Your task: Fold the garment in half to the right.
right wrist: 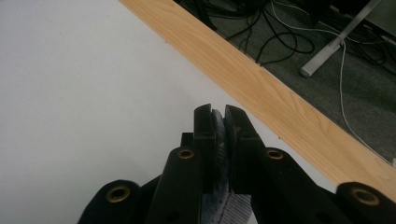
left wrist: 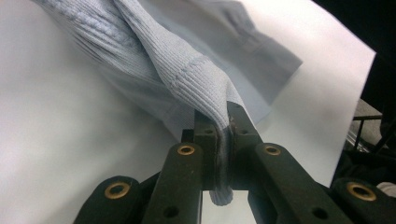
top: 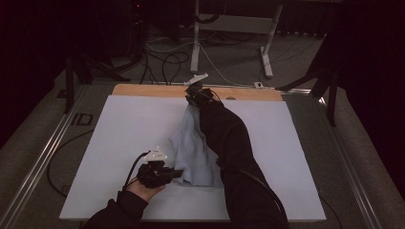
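- Your left hand-held gripper (top: 177,173) sat near the front edge of the worktop (top: 119,138), closed on a ribbed edge of the pale blue knitted garment (top: 193,148).
- In the left gripper view, the ribbed knit (left wrist: 196,88) ran down between the two black jaws, which were pressed onto it, and a short end of fabric stuck out below them.
- Your right hand-held gripper (top: 193,98) was at the far side of the worktop, close to the bare wooden strip (top: 143,90) along the back edge, with your right arm stretched out over the garment.
- In the right gripper view, the jaws were clamped on a thin fold of the garment (right wrist: 219,135), with more knit showing beneath them.
- The garment lay in the middle of the white sheet (top: 286,157), stretched from the far gripper to the near one and partly hidden under your right sleeve (top: 229,138).
- The garment's lower part spread flat on the sheet just beside the left hand-held gripper.
- Cables (top: 162,62) and a metal frame (top: 229,24) lay on the floor beyond the worktop.
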Tool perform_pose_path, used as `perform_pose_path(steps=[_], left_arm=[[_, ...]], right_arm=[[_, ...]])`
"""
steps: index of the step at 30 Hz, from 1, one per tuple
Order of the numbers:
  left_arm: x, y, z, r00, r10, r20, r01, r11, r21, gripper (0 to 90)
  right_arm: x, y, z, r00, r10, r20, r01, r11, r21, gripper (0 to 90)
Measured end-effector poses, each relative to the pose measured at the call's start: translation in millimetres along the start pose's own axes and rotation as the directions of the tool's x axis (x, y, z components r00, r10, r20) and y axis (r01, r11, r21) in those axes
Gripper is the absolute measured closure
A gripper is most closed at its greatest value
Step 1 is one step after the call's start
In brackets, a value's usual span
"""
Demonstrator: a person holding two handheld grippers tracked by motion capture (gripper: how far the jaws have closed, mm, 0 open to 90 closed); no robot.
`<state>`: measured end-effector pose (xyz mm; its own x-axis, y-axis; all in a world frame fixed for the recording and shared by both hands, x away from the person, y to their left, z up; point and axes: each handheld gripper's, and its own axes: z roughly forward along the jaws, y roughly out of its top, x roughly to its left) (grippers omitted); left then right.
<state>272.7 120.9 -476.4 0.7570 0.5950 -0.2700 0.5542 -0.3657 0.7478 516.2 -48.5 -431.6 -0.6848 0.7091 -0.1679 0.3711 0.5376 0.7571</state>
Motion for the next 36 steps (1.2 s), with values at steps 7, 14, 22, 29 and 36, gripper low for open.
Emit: perform_pose_path(steps=[7,14,22,29,36], left_arm=[[-11.9,13.6,5.4,0.9994,0.028,0.022,-0.028,0.9996,-0.001,85.7],[-25.3,27.8,15.5,0.9974,0.061,0.038,-0.061,0.9981,0.006,85.7],[-37.5,36.4,30.8,0.9944,0.090,0.056,-0.091,0.9958,0.016,85.7],[-46.2,41.5,45.1,0.9923,0.101,0.072,-0.103,0.9942,0.030,85.8],[-55.3,49.9,63.8,0.9897,0.117,0.082,-0.122,0.9912,0.053,85.8]], right_arm=[[-9.7,-2.6,-15.6,1.0000,0.006,-0.001,-0.006,1.000,-0.028,84.8],[-24.0,-10.3,-34.4,0.9998,0.017,0.007,-0.017,0.998,-0.052,84.7],[-33.8,-21.4,-44.1,0.9996,0.028,0.005,-0.028,0.997,-0.070,84.7],[-44.4,-31.9,-53.7,0.9992,0.040,0.002,-0.040,0.995,-0.086,84.6],[-54.0,-42.3,-56.8,0.9986,0.053,-0.003,-0.053,0.994,-0.092,84.6]])
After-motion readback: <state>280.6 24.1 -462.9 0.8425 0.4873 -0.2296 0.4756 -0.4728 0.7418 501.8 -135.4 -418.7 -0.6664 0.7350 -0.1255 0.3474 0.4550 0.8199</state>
